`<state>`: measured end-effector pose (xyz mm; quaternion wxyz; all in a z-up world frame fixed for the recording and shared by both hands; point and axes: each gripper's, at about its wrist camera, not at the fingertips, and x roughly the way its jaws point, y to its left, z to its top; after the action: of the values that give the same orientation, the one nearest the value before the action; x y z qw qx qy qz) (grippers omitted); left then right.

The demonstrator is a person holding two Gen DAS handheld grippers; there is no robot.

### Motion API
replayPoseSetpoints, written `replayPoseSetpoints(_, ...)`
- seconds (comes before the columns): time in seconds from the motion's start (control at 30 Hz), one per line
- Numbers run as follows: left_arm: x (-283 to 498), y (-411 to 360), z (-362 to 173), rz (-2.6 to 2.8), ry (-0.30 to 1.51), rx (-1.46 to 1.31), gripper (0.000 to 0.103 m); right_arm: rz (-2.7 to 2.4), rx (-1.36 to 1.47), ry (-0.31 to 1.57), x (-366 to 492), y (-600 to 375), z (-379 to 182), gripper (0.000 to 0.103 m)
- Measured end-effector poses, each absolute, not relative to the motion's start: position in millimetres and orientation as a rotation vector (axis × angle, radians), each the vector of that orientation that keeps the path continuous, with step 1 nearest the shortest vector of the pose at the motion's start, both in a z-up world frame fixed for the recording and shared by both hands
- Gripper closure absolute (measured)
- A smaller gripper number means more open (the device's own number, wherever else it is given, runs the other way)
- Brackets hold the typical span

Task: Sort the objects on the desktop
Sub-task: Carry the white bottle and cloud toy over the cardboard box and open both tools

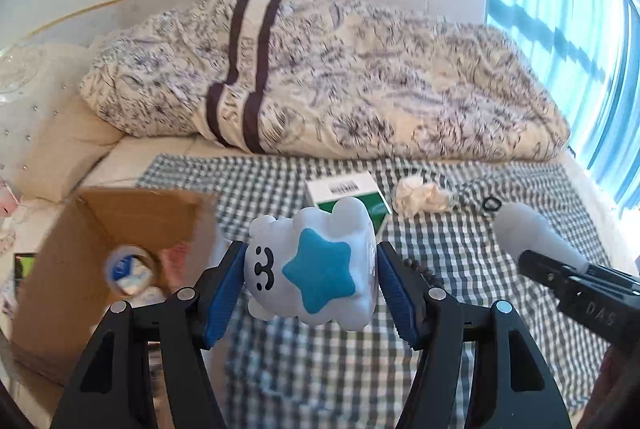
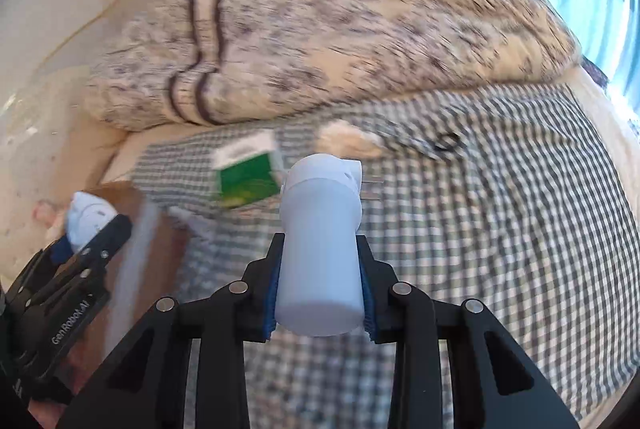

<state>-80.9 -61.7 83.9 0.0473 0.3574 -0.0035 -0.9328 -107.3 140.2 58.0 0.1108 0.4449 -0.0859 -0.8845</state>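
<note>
Grippers both carry loads above a checked cloth (image 1: 460,253); left gripper (image 1: 310,281) pinches a white toy (image 1: 312,269) with a blue star between its blue pads, raised beside an open cardboard box (image 1: 100,229) that holds a tape roll (image 1: 130,275); right gripper (image 2: 320,293) clamps a white cylinder (image 2: 320,249) with two metal prongs, lifted over the cloth; a green box (image 1: 348,195), crumpled tissue (image 1: 420,195) and black ring (image 1: 491,205) lie on the cloth near a duvet (image 1: 340,77).
</note>
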Motion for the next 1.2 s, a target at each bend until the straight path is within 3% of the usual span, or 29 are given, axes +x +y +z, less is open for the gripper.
replayPoseSetpoints(0.3, -55, -147, 121, -2.769, -0.075, 1.074, 0.037, -2.457, 1.183, -0.207, -87, 18, 110, 0.071)
replayPoseSetpoints(0.7, -61, -224, 55, -2.675, 0.047, 1.218, 0.034, -2.235, 1.235, -0.161, -138, -124, 73, 0.071)
replayPoseSetpoints(0.73, -62, -228, 51, -2.674, 0.07, 1.243, 0.031, -2.222, 1.23, -0.173, -140, -127, 71, 0.067)
replayPoseSetpoints(0.77, -64, -231, 46, -2.672, 0.087, 1.265, 0.02, -2.219, 1.227, -0.165, -143, -130, 68, 0.06)
replayPoseSetpoints(0.8, -65, -232, 44, -2.666, 0.095, 1.27, 0.009, -2.242, 1.22, -0.154, -143, -131, 68, 0.037)
replayPoseSetpoints(0.83, -66, -234, 43, -2.657, 0.088, 1.261, 0.008, -2.273, 1.207, -0.143, -143, -131, 68, 0.025)
replayPoseSetpoints(1.2, -66, -198, 61, -2.659, 0.055, 1.219, 0.008, -2.357, 1.154, -0.194, -146, -64, 93, 0.025)
